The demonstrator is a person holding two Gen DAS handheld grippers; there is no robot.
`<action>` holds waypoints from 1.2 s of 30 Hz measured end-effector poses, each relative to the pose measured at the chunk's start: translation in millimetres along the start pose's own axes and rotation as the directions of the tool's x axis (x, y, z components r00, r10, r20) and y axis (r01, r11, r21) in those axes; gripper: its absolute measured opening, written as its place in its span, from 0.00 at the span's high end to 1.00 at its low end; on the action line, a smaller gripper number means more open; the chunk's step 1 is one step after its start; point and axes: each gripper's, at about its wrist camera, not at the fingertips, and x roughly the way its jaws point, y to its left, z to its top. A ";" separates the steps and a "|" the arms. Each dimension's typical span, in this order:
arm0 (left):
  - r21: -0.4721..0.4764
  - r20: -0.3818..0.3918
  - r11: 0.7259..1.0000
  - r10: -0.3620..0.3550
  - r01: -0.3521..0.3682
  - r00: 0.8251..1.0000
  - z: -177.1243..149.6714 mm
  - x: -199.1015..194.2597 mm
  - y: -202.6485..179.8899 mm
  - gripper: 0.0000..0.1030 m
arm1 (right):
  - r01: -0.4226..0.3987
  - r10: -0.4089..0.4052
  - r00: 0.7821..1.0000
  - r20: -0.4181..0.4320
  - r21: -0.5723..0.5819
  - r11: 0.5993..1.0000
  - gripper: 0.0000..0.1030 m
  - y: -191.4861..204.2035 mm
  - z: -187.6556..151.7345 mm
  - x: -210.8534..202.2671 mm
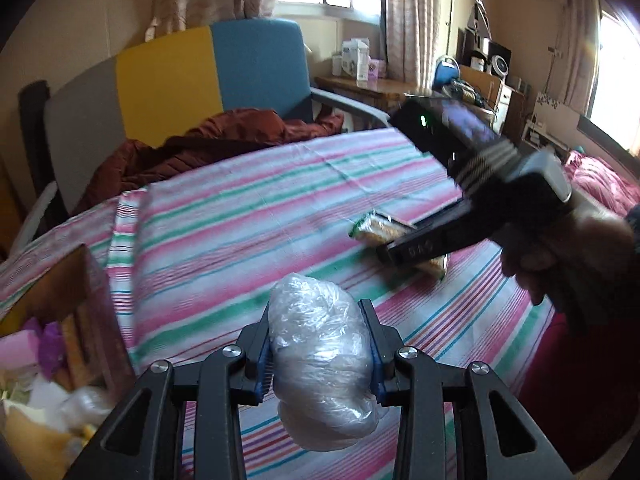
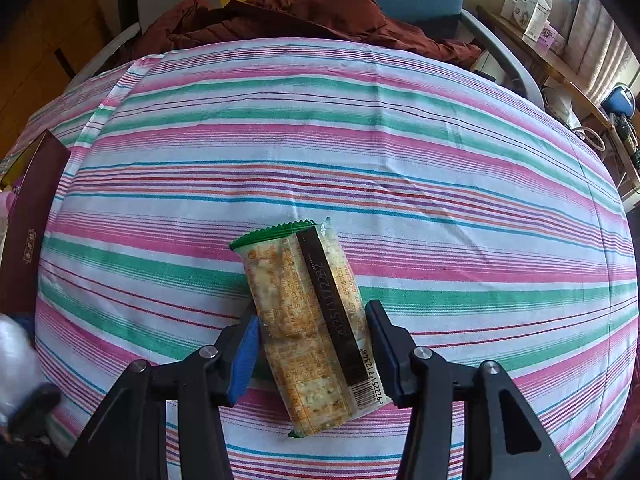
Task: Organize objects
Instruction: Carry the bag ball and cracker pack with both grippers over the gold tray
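One plastic-wrapped bundle point(image 1: 324, 364) is clamped between the nearly closed jaws of the left gripper point(image 1: 320, 354), lifted off the striped cloth point(image 1: 240, 216) | one cracker packet point(image 2: 310, 332) is bracketed by the half-open right gripper point(image 2: 312, 350), contact unclear | one box point(image 1: 76, 320), cut off left, contents blurred.

striped cloth point(image 2: 360, 152) open ahead, dark box point(image 2: 28, 224) blocking left edge

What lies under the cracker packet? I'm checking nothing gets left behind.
Only the striped sheet shows around the cracker packet. The patch directly beneath it is covered, so unseen.
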 end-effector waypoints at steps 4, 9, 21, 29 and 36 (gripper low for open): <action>-0.034 0.033 0.999 0.043 -0.042 0.999 -1.3 -31.9 21.0 0.63 | -0.001 0.000 1.000 -0.024 -0.024 1.000 0.50 11.0 3.0 6.2; -0.136 0.070 0.988 0.086 -0.076 0.994 -9.7 -67.8 61.2 0.63 | -0.050 0.050 0.999 0.008 -0.036 0.998 0.50 41.3 4.3 -10.8; -0.433 0.091 0.874 0.287 -0.222 0.954 -73.2 -157.8 183.4 0.63 | -0.334 0.355 0.926 0.125 -0.163 0.928 0.50 189.9 7.2 -89.3; -0.570 0.030 0.756 0.411 -0.322 0.911 -118.6 -188.7 263.6 0.63 | -0.400 0.433 0.896 0.095 -0.249 0.882 0.50 275.9 26.6 -84.5; -0.560 0.034 0.767 0.400 -0.314 0.916 -99.0 -161.4 289.4 0.62 | -0.405 0.434 0.896 0.097 -0.223 0.887 0.50 302.8 44.8 -71.4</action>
